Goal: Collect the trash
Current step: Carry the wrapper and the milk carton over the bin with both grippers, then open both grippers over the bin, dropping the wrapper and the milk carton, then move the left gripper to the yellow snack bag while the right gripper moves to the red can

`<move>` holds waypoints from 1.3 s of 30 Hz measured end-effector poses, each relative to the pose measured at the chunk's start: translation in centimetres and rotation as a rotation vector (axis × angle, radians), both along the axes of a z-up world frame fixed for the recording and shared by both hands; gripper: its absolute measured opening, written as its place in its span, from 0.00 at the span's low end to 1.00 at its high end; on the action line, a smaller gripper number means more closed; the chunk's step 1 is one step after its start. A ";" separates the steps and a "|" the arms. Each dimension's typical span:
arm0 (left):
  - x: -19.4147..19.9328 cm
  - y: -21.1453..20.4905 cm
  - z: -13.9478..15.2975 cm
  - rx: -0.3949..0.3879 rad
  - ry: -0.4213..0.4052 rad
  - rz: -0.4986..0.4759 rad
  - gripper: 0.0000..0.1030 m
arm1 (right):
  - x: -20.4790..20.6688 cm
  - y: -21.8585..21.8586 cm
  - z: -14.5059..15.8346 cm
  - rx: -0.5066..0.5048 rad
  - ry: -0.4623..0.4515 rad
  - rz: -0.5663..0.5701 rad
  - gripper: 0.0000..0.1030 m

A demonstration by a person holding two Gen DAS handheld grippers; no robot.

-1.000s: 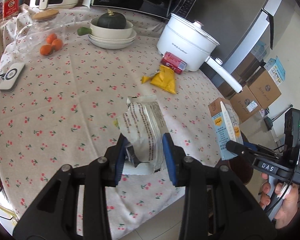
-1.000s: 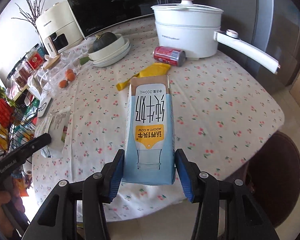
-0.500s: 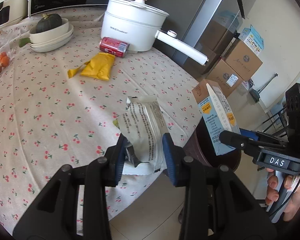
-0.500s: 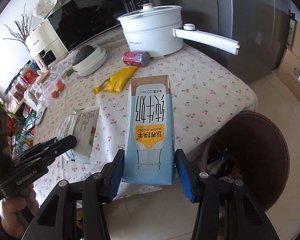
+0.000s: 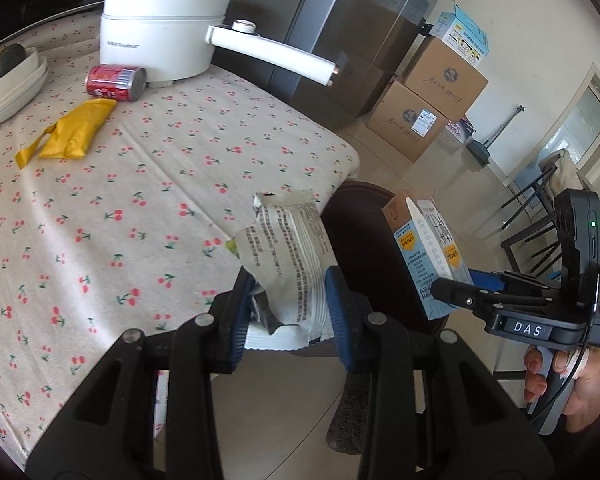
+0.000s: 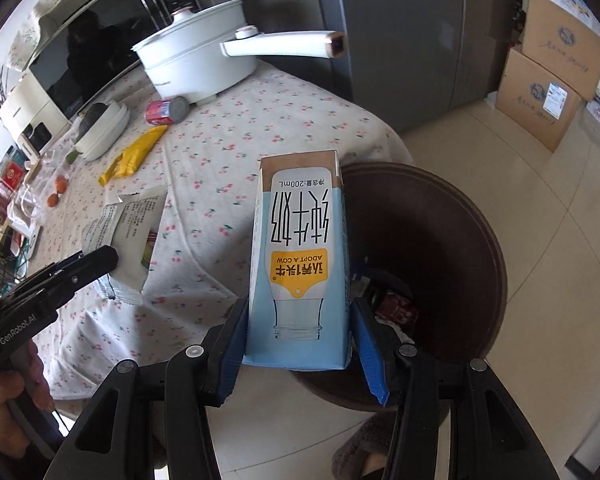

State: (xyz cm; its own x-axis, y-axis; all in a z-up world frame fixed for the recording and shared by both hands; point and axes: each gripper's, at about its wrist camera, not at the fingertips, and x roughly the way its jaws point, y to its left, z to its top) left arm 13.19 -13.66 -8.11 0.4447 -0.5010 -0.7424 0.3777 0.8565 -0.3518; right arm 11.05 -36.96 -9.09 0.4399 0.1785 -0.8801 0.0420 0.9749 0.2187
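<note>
My left gripper (image 5: 286, 312) is shut on a crumpled white snack wrapper (image 5: 288, 256), held over the table's corner. The same wrapper (image 6: 126, 236) shows at the left in the right wrist view. My right gripper (image 6: 300, 344) is shut on a light blue milk carton (image 6: 300, 264), held over the rim of a dark brown trash bin (image 6: 460, 220) that has several bits of rubbish inside. The carton (image 5: 424, 256) and the bin (image 5: 360, 216) also appear in the left wrist view. A red can (image 5: 116, 82) and a yellow wrapper (image 5: 74, 132) lie on the table.
The cherry-print tablecloth (image 5: 100, 220) covers the table. A white electric pot (image 5: 160, 32) with a long handle stands near the can. Stacked bowls holding a squash (image 6: 100, 124), cardboard boxes (image 5: 424, 104) on the floor and a grey fridge (image 6: 400, 32) stand around.
Both grippers have swung right, off the table's middle towards its corner and the bin, each still holding its item. The bin has come into full view under the carton.
</note>
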 end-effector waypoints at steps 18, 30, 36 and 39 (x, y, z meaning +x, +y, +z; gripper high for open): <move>0.4 -5.5 -1.3 0.095 -0.065 -0.039 0.98 | -1.2 -7.1 -2.3 -0.007 0.048 -0.110 0.50; 0.2 -0.7 -0.5 0.146 -0.048 0.047 0.99 | -0.1 -4.1 -0.9 -0.099 -0.006 -0.083 0.85; 0.4 2.7 0.5 0.147 -0.053 0.108 0.99 | 0.7 -2.1 -0.3 -0.104 0.003 -0.040 0.85; 0.6 4.8 0.9 0.153 -0.048 0.153 0.99 | 1.3 -0.9 0.1 -0.104 0.011 -0.014 0.86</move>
State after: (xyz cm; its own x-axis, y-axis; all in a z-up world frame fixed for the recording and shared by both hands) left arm 13.79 -8.82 -7.22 0.5439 -0.3077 -0.7807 0.2524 0.9473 -0.1975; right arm 12.34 -37.84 -9.03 0.4322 0.0796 -0.8983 0.0575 0.9916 0.1156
